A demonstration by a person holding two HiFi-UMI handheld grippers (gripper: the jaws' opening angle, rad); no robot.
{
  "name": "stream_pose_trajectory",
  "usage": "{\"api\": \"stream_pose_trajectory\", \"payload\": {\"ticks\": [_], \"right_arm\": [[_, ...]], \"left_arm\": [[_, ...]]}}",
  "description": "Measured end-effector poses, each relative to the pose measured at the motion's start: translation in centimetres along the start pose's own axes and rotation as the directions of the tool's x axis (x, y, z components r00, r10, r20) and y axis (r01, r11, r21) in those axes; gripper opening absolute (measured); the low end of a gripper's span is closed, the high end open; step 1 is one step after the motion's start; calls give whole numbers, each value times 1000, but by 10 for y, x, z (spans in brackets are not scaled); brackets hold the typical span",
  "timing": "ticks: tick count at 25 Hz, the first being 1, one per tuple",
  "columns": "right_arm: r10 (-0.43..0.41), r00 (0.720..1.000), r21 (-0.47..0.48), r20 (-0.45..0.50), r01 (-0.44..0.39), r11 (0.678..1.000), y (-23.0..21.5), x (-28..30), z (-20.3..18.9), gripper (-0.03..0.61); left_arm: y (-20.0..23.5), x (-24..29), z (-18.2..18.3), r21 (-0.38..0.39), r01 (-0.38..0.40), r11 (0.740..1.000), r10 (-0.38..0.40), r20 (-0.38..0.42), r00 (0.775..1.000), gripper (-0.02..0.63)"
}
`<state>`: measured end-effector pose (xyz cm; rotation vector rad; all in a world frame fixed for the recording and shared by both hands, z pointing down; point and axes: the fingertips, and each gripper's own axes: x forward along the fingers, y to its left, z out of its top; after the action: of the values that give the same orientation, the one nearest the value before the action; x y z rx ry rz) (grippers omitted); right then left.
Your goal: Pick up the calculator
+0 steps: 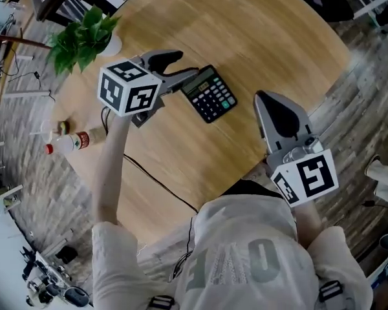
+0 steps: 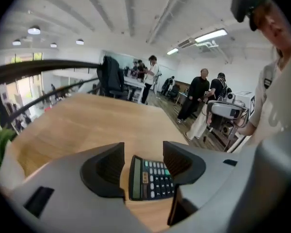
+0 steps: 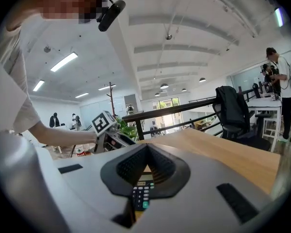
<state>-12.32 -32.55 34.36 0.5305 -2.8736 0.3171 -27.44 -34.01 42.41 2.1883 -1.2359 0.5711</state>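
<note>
One calculator (image 2: 151,178); between jaws of left hand-held gripper (image 2: 143,153); jaws apart

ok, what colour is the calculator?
Black calculator, a few green keys; shows best in the left gripper view.

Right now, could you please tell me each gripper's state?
Left gripper: open, calculator between its jaws, not gripped.
Right gripper: shut, empty.
</note>
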Motion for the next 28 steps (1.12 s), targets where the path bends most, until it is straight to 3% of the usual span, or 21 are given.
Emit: {"api": "stream_pose_trajectory", "payload": {"ticks": [3,7,13,19,24,28], "right_arm": [[-9,1000,41,-21,10,999,-8,10,-12,18],[-10,998,87,-64,16,996,-20,19,-31,18],[26,993,160,-116,-7,987,-28,41,-54,18],[65,988,199,-142,-35,979,-29,49,-67,18],[80,986,217,-149,-46,975,-33,49,-72,18],[81,985,228,-155,-44,973,-35,49,-77,18]], "left_arm": [[12,34,-33,-118,95,988,-109,-120,987,244],[11,62,-68,-228,174,958,-217,-178,960,244],[17,75,-82,-307,221,926,-283,-174,943,244],[13,82,-99,-380,278,882,-369,-192,909,244],[5,86,-108,-425,311,850,-438,-241,866,242],[-10,88,-111,-483,372,793,-535,-257,805,241]]}}
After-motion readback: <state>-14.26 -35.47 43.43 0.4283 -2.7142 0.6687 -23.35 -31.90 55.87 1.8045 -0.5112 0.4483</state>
